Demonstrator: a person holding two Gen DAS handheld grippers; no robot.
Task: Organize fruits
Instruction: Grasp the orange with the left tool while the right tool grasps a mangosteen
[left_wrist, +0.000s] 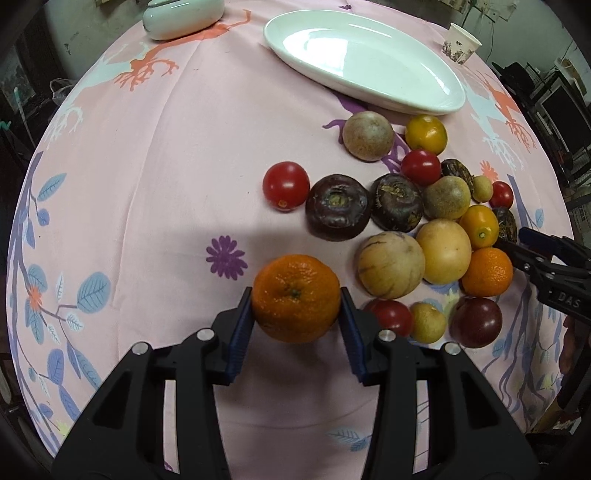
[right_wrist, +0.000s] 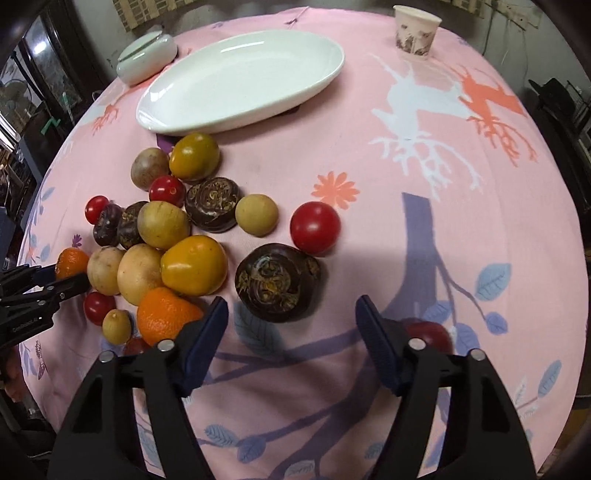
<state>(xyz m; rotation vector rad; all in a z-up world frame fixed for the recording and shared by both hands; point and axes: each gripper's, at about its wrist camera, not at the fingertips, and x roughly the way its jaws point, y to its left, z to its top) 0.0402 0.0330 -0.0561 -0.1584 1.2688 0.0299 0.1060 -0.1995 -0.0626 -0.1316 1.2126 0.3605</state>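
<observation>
One mandarin is already clamped between the blue pads of the left gripper, stem end up, apparently raised a little off the pink cloth; the right wrist view confirms the pads sitting either side of it at the left edge of the pile. Ahead of those fingers and off to their right lies the white oval plate, bare, with its long axis running slantwise away to the right. A lone red tomato and two dark purple fruits lie between the held mandarin and the plate, so in my judgement the carry must rise over them, not slide. To the right of the held fruit the main pile is packed tight: pale yellow rounds, a second mandarin, small tomatoes, all touching. Further right, the right gripper stands with fingers spread wide and holding nothing. A dark purple fruit lies just ahead of its gap, slightly toward the left finger, apart from the pile, with a red tomato touching its far side. I judge the left hand is the one committed; the plate lies about equally far from both.
</observation>
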